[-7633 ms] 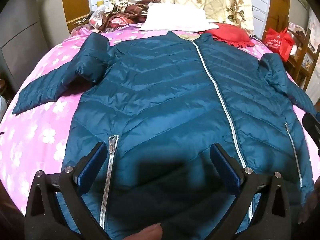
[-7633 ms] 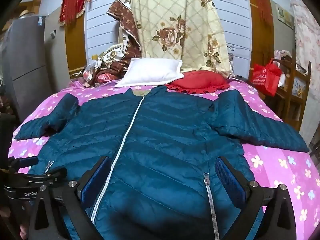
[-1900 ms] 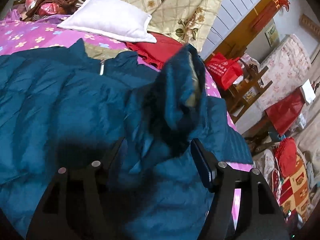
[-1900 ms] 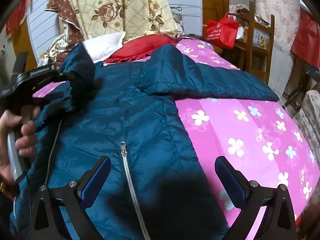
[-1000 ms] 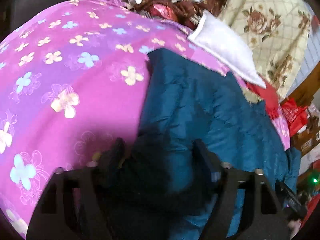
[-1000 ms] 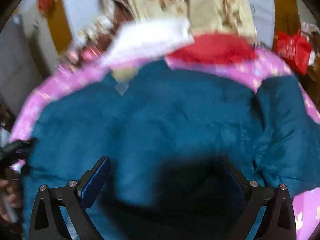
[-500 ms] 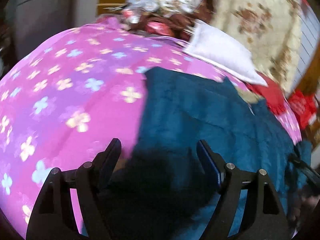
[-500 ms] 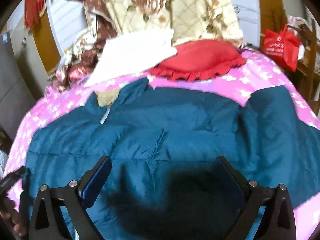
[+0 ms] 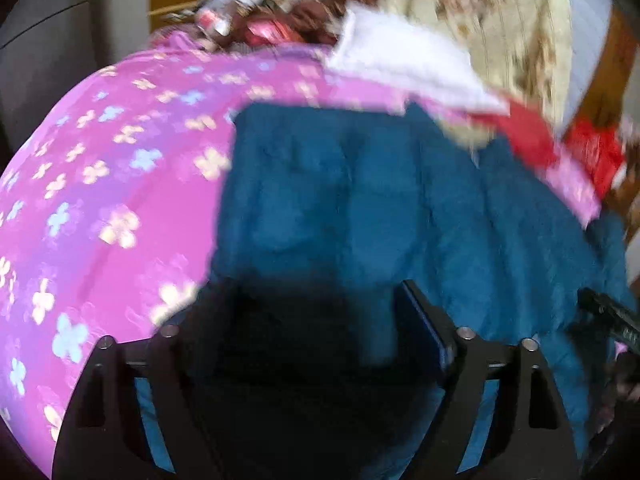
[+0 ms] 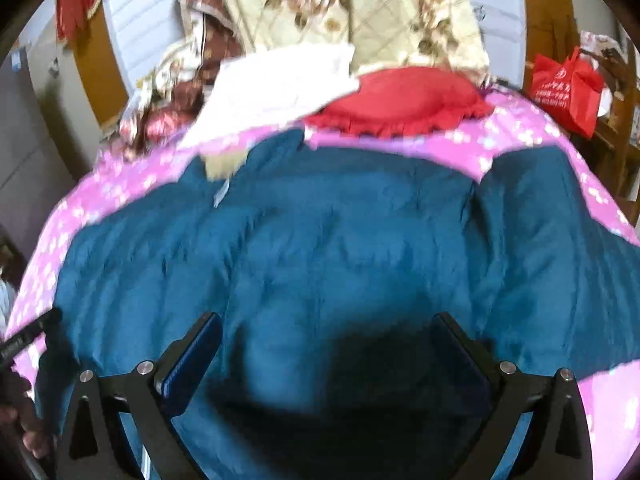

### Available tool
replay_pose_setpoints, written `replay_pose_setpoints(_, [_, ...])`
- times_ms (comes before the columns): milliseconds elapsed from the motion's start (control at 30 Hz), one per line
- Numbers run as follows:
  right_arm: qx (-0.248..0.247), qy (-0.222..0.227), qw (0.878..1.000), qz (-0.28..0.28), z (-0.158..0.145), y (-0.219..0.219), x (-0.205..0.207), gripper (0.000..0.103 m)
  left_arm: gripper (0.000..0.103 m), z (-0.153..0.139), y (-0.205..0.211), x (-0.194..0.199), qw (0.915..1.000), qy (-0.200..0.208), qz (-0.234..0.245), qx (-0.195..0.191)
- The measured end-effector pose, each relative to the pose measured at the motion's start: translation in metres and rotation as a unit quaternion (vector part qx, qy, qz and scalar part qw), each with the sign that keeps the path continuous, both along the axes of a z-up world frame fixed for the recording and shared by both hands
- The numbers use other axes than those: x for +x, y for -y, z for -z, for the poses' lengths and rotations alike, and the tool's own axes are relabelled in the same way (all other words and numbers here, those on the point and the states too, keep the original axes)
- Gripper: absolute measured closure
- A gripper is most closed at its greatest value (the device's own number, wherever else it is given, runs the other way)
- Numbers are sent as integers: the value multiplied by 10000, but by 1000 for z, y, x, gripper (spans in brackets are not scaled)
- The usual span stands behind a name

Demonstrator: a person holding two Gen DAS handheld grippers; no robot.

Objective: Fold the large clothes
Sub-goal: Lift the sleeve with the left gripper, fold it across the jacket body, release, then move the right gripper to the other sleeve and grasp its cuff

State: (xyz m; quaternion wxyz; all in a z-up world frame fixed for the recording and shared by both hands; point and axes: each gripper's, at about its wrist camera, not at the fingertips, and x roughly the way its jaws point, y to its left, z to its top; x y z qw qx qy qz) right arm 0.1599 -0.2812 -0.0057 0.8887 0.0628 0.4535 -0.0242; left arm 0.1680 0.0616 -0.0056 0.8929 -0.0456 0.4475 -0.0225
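A large teal puffer jacket (image 10: pixel 340 248) lies on the pink flowered bed, its left side folded over the body so the plain back shows. It also fills the left wrist view (image 9: pixel 380 208). Its right sleeve (image 10: pixel 540 220) lies spread toward the right. My left gripper (image 9: pixel 304 304) is open and empty just above the jacket's left folded edge. My right gripper (image 10: pixel 328 340) is open and empty above the jacket's lower middle. Both views are motion-blurred.
A pink flowered bedsheet (image 9: pixel 100 184) covers the bed. A white pillow (image 10: pixel 280 80) and a red cushion (image 10: pixel 408 100) lie at the head, under a floral quilt (image 10: pixel 352 4). A red bag (image 10: pixel 568 84) hangs at the right by wooden furniture.
My left gripper carried the left sleeve and side across the jacket and let go. Both grippers now hover open and shift slightly rightward over the folded jacket.
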Motion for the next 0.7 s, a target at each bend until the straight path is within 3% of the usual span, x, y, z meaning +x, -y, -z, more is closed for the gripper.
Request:
replay_pose_setpoints(33, [16, -229, 9997, 8, 10, 1, 4, 0, 19, 4, 8, -2, 9994, 85, 67, 326])
replay_pose_setpoints(100, [102, -96, 9999, 91, 5, 5, -2, 0, 19, 2, 12, -4, 9987, 176, 74, 476])
replay_pose_setpoints(233, [264, 774, 9954, 493, -43, 42, -41, 1, 20, -13, 9, -15, 9992, 337, -25, 219])
replay_pose_setpoints(300, [-65, 1026, 9913, 817, -60, 79, -65, 1, 19, -19, 11, -24, 9990, 419, 1, 121])
replay_pose_setpoints(367, [-390, 1007, 9867, 1212, -65, 120, -81, 1, 20, -24, 17, -35, 9988, 472, 62, 66])
replay_pose_setpoints(467, [-623, 718, 9697, 2251, -60, 216, -112, 1, 20, -26, 27, -44, 9989, 436, 176, 59])
replay_pose_setpoints(600, [-10, 351, 9351, 3526, -35, 354, -167, 1, 20, -24, 32, -46, 9992, 342, 186, -30])
replay_pose_setpoints(700, [269, 53, 9194, 3925, -15, 411, -186, 2, 20, -23, 32, -46, 9994, 342, 90, 61])
